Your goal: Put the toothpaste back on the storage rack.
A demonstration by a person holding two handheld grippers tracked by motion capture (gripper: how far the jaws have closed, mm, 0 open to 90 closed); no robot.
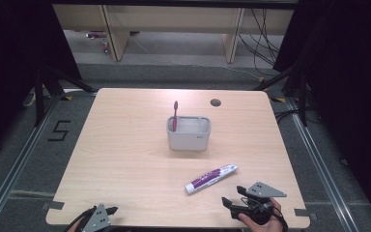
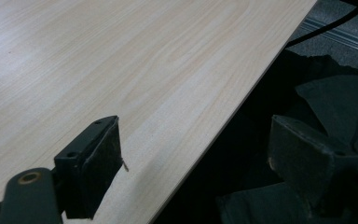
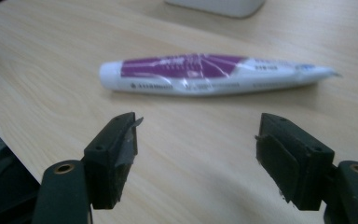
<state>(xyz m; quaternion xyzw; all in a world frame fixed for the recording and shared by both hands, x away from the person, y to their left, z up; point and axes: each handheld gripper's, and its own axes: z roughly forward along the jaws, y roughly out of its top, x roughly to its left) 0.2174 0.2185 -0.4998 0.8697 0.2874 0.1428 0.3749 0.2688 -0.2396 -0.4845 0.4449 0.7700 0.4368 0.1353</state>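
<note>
High view: a pale wood-grain table (image 1: pixel 125 145) on grey flooring carries a grey holder (image 1: pixel 189 133) with a red toothbrush (image 1: pixel 175 116) upright inside. The glossy purple-and-white toothpaste tube (image 1: pixel 211 178) lies at five o'clock from it, just beyond the right gripper (image 1: pixel 232 195), jaws wide and empty. The left gripper (image 2: pixel 193 154), jaws also wide, straddles the table's edge.

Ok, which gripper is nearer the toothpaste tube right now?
Right. The right gripper sits just short of the toothpaste tube, open and facing it. The left gripper is far off at the table's near-left edge, also open.
</note>
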